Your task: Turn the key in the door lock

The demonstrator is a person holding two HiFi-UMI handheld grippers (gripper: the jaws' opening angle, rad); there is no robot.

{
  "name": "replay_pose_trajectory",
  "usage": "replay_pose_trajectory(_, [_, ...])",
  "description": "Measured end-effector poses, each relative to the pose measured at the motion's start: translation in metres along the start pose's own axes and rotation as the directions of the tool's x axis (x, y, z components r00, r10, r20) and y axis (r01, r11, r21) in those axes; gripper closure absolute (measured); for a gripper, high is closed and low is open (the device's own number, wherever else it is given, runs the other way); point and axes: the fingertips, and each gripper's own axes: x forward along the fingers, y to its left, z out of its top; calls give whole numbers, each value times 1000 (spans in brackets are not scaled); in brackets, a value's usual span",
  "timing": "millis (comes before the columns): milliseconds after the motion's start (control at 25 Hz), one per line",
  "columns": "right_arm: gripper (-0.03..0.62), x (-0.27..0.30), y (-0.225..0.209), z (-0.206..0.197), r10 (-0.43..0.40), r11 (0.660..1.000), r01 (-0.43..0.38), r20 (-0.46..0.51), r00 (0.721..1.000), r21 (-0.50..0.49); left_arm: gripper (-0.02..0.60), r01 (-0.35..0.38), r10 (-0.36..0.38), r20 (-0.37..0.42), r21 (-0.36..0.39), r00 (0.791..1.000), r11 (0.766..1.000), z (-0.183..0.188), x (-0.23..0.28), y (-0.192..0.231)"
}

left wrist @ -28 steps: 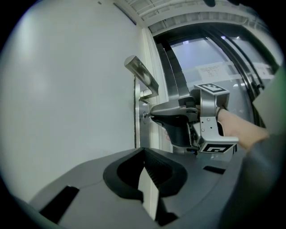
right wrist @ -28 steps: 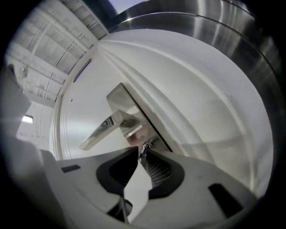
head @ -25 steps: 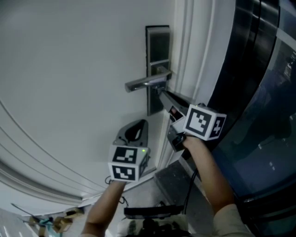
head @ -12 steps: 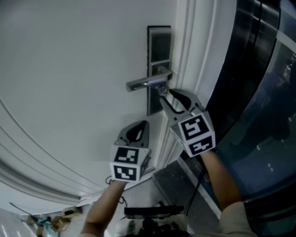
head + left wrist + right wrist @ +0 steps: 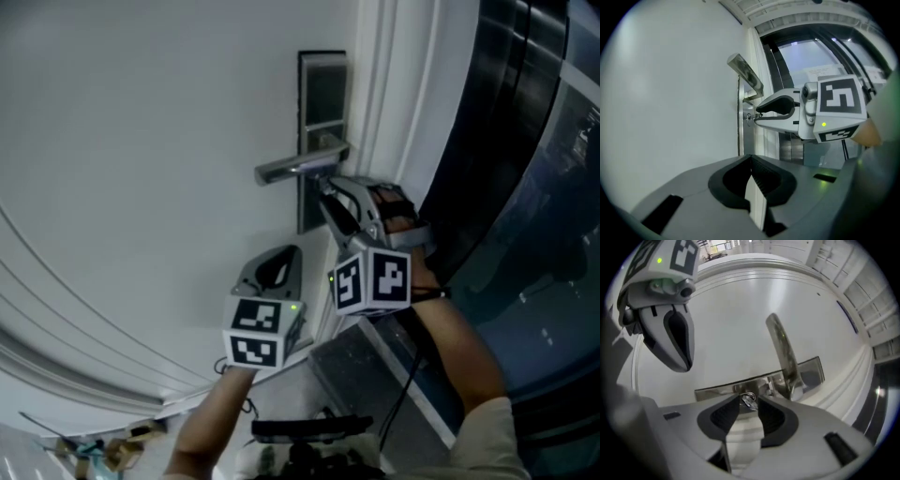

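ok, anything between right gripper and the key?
Nothing. Right gripper view: key sits between the right gripper's jaws, which have just been opening and stand apart.

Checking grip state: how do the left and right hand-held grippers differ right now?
Jaws: left hand-held gripper shut, empty; right hand-held gripper open, its jaws have just been opening, with the key between their tips.
Place: right hand-held gripper sits at the lock plate under the door handle; left hand-held gripper is held clear of it.
Shared: same grey two-jaw build.

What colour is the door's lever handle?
Silver, brushed metal. The lever handle shows best in the head view.
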Motion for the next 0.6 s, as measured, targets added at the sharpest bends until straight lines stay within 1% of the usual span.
replay_pose_trajectory(80, [454, 3, 3, -1, -6, 995, 3, -23, 1000, -102, 566, -2, 2, 0, 0, 1000, 1000, 0, -1, 1])
replay_pose_trajectory(160, [454, 7, 5, -2, -17, 979, 8, -45, 999, -205, 566, -7, 7, 0, 1, 1000, 1000, -1, -2, 2])
replay_pose_trajectory(240, [454, 10, 7, -4, -22, 965, 6, -59, 998, -264, 566, -12, 12, 2, 0, 1000, 1000, 0, -2, 5])
replay_pose_trajectory(320, [456, 13, 7, -6, -29, 961, 10, -64, 998, -276, 566, -15, 15, 4, -2, 1000, 1000, 0, -2, 7])
replay_pose_trajectory(400, [497, 14, 4, -6, -36, 968, 23, -50, 998, -248, 566, -17, 17, 4, -3, 1000, 1000, 0, -1, 8])
replay_pose_trajectory(520, [497, 14, 2, -5, -41, 979, 35, -28, 999, -201, 566, -15, 15, 3, -4, 1000, 1000, 0, -1, 8])
replay_pose_trajectory(600, [497, 14, 2, -4, -36, 984, 30, -31, 999, -174, 566, -14, 14, 3, -5, 1000, 1000, 0, -2, 8])
